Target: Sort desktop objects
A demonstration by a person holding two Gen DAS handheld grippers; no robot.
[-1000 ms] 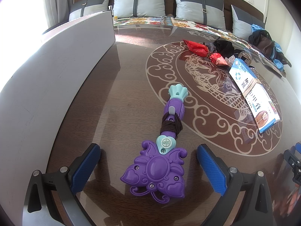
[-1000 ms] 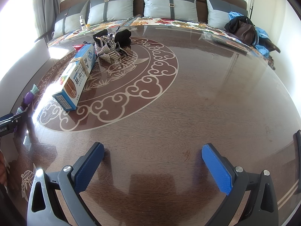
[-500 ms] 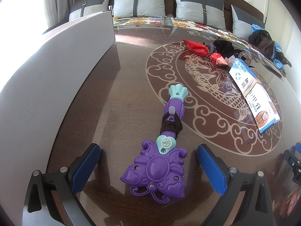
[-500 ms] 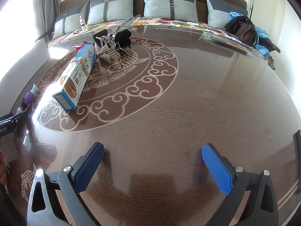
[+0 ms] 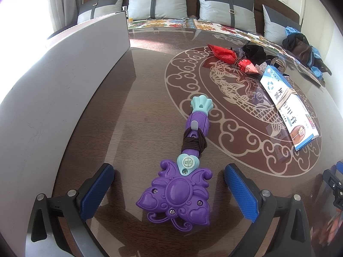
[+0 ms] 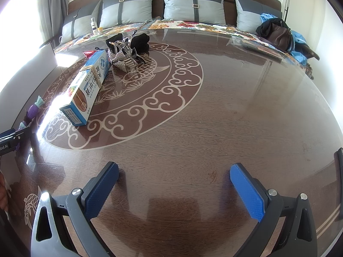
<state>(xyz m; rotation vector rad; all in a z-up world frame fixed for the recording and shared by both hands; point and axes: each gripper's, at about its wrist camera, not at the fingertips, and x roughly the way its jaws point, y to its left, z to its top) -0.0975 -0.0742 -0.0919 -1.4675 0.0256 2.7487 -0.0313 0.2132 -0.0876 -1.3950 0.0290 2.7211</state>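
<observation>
A purple and teal toy wand (image 5: 188, 162) with dark cord around its handle lies flat on the glass-topped table. My left gripper (image 5: 169, 184) is open; the wand's flower head lies between its blue pads, untouched. A blue and white medicine box (image 5: 289, 109) lies to the right, also in the right wrist view (image 6: 88, 90). A red wrapper (image 5: 231, 57) and black and silver hair clips (image 6: 126, 51) lie farther back. My right gripper (image 6: 173, 184) is open and empty above bare table. The wand shows at that view's left edge (image 6: 32, 111).
A tall grey panel (image 5: 64, 81) stands along the table's left side. A sofa with grey cushions (image 6: 193, 6) runs behind the table, with a brown bag and blue cloth (image 6: 280, 34) at its right end. The left gripper's body shows at the right wrist view's left edge (image 6: 10, 139).
</observation>
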